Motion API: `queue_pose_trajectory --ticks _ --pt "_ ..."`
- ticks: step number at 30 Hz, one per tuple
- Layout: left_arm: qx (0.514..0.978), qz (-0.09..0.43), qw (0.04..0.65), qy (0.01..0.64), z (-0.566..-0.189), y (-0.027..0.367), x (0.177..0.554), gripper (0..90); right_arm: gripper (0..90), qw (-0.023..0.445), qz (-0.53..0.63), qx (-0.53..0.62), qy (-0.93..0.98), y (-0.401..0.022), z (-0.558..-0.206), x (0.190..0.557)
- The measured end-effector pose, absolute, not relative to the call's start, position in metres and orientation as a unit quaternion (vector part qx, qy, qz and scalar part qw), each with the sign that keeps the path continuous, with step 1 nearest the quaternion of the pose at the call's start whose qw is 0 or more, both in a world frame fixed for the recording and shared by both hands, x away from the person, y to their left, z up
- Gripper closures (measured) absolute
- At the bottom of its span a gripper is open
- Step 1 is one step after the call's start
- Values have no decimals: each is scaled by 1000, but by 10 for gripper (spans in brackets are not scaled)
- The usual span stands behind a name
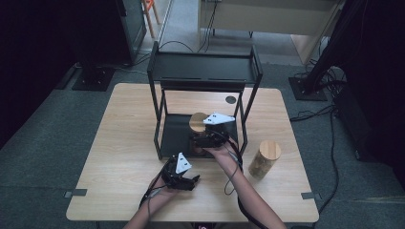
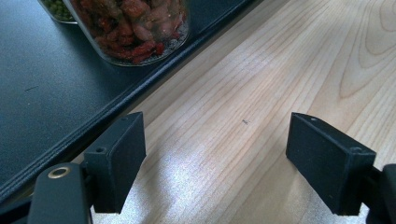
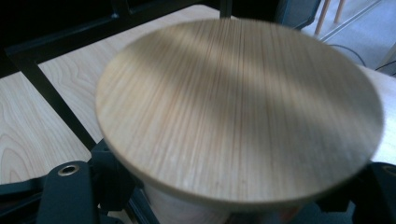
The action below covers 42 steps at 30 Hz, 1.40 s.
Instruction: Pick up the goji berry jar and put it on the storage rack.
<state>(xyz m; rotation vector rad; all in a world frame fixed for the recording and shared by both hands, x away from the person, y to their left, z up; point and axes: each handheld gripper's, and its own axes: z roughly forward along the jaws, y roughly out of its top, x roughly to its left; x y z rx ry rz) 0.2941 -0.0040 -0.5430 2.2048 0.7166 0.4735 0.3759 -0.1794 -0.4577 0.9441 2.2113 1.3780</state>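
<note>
Your left hand-held gripper [image 1: 193, 180] sits low over the bare wooden surface [image 1: 119, 143], near its front edge, with the jaws standing wide apart and nothing between them. Its own view adds what the high view cannot: just past the left jaw runs the black edge of the rack's bottom tray [image 2: 46, 93], and on that tray stands a glass jar of red dried pieces [image 2: 135, 28], with a second jar of green contents [image 2: 56, 9] partly cut off at the top edge behind it.

Further right, your right hand-held gripper [image 1: 200, 140] reaches into the lower level of the black two-tier rack [image 1: 205, 71]. From above, you see a round wooden lid [image 1: 197, 121] just beyond the grey plate. The right gripper view shows that lid [image 3: 238, 107] close up and slightly blurred, sitting on a container whose body is mostly hidden beneath it, with the two jaws on either side of that body. Whether they are pressing on it, I cannot tell.

At far right, a lidded wooden canister [image 1: 265, 158] stands upright on the surface, well apart from the rack.
</note>
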Motion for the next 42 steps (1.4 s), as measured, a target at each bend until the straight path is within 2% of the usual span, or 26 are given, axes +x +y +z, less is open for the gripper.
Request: queue_pose_trajectory --ticks 9,27,42 --pt "862 185 378 282 -543 -4 294 202 205 190 472 333 794 -177 -464 374" --pt "861 186 379 283 -543 -4 294 202 205 192 475 336 790 -189 -462 364" --pt "862 185 378 284 -543 -4 295 202 205 163 496 349 778 -202 -461 361"
